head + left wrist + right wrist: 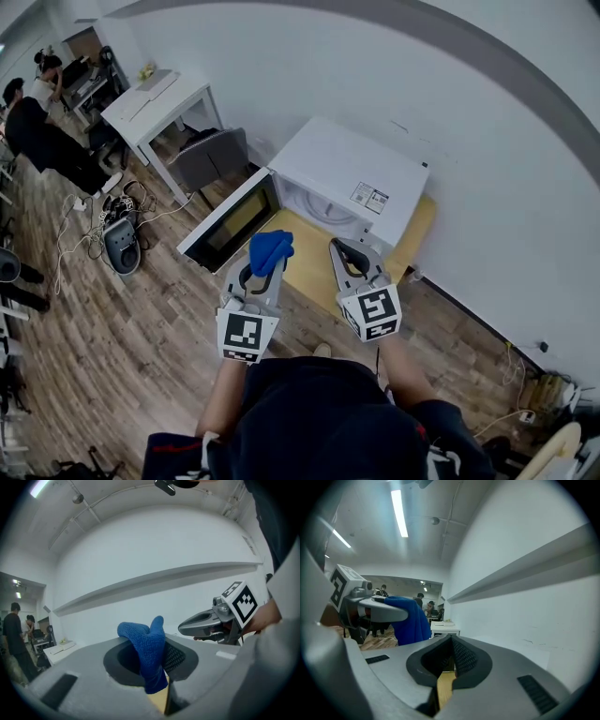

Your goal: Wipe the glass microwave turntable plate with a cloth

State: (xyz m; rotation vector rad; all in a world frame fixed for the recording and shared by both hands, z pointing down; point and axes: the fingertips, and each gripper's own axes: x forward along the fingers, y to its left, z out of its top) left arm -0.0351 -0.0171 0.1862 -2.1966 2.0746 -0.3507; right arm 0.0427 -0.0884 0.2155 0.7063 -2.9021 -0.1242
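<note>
A wood-plank floor [169, 309] meets a plain white wall [422, 84], and against that wall lies a low yellow board [305, 262] that carries a white microwave [352, 169] along its back edge. At the far left stand a white desk [155, 98] and a grey chair [211, 155], well away from the work. The microwave's door [230, 222] hangs open past the board's left edge. Just right of the door, the left gripper [265, 267] hovers over the board's bare front strip, its jaws clamped on a blue cloth [270, 250] that stands up in a bunch above them and hangs a little below. To its right, level with it and apart from it, the right gripper [345, 251] has its jaws pressed together with nothing between them. Both point toward the open cavity, which lies straight ahead and slightly lower. A pale round rim on the cavity floor is probably the glass plate [323, 212], though it is too small to be sure. By that reading the plate sits between the two lines of aim and closer to the empty right gripper, so the cloth has to travel forward and a little rightward to reach it.
</note>
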